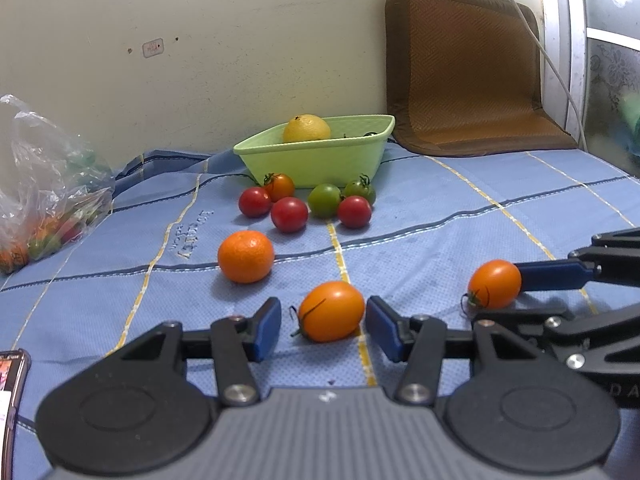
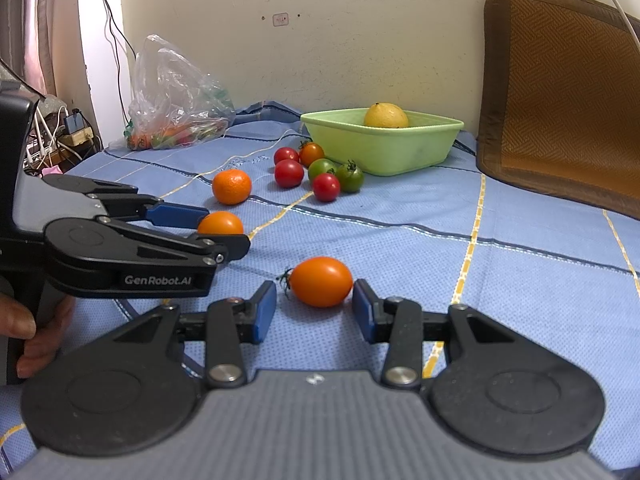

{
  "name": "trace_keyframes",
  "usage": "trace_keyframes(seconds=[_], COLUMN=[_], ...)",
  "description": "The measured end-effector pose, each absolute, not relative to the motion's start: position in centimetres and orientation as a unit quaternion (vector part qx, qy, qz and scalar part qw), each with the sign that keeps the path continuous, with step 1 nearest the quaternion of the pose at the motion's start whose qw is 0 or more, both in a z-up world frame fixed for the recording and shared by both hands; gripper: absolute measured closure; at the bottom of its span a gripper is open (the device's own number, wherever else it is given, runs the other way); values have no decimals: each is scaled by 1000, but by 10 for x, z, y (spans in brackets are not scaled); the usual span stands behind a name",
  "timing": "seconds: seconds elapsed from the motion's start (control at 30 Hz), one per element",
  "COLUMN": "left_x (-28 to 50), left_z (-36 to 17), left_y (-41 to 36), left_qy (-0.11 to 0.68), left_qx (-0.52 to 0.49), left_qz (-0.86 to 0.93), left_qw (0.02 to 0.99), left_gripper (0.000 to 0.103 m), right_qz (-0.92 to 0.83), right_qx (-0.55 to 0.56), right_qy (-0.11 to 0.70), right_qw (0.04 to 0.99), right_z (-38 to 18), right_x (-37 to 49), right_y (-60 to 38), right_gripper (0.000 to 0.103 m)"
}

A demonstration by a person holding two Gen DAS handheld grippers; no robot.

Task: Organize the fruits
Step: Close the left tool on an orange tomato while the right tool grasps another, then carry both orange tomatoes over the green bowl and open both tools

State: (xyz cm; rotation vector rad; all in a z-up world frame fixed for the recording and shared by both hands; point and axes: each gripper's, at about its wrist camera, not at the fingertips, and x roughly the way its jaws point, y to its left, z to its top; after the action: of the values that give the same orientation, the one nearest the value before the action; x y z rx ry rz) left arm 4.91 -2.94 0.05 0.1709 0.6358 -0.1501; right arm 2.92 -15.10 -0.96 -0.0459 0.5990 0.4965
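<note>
- Our left gripper (image 1: 323, 326) stands open, one blue pad on each side of an orange oval tomato (image 1: 331, 311); the fruit sits between the pads, with a clear gap on the left and the right pad just beside it.
- That tomato lies on the blue checked cloth (image 1: 460, 208), its long axis running roughly across the gap from pad to pad, stem end toward the left pad. We judge that closing would squeeze it end to end, so it may slip.
- Our right gripper (image 2: 314, 308) is open too, straddling a second orange oval tomato (image 2: 321, 287) in the same way: long axis across the gap, stem to the left, not yet clamped as far as we can see.
- Each gripper is plainly nearest to its own tomato; the two tomatoes lie near each other, apart.
- Further out lie a mandarin (image 1: 245, 256), then a cluster of small red, orange and green tomatoes (image 1: 306, 202) just in front of the bowl.
- The green bowl (image 1: 320, 160) stands near the wall and holds a yellow citrus fruit (image 1: 307, 128); something dark beside it we cannot identify.
- A clear plastic bag (image 2: 176, 100) at the far left holds more small fruit.
</note>
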Motion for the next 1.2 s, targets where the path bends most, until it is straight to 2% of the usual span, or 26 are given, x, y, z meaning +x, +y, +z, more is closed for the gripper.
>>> trace_keyframes(seconds=[0.1,0.13,0.17,0.2,0.23,0.5,0.73,1.0,1.1,1.2], left_x=[49,49,48,48,49,70,151,251,267,271], left_z=[0,1,1,1,1,33,74,56,43,36], left_y=[-30,-30,-30,-29,-28,0,13,14,12,15], left_qy=[312,311,311,310,311,283,259,320,338,342], left_qx=[84,82,79,78,73,-16,-46,-51,-50,-44], left_qz=[-75,-80,-88,-88,-92,-146,-165,-151,-147,-146], left_qw=[944,943,943,943,943,948,951,934,928,927], left_gripper=[56,65,68,68,68,68,68,67,58,57], right_qz=[242,242,241,239,239,236,230,226,224,224], right_qx=[-23,-24,-26,-29,-30,-11,9,33,33,29], right_qy=[292,292,291,290,288,258,226,255,260,256], right_qw=[925,925,926,926,927,937,947,940,939,940], right_z=[-10,-9,-9,-9,-9,6,40,31,24,23], right_x=[29,29,29,28,28,47,124,206,217,221], right_y=[-151,-150,-150,-150,-149,-155,-153,-142,-141,-138], right_gripper=[58,58,60,69,68,69,68,67,60,58])
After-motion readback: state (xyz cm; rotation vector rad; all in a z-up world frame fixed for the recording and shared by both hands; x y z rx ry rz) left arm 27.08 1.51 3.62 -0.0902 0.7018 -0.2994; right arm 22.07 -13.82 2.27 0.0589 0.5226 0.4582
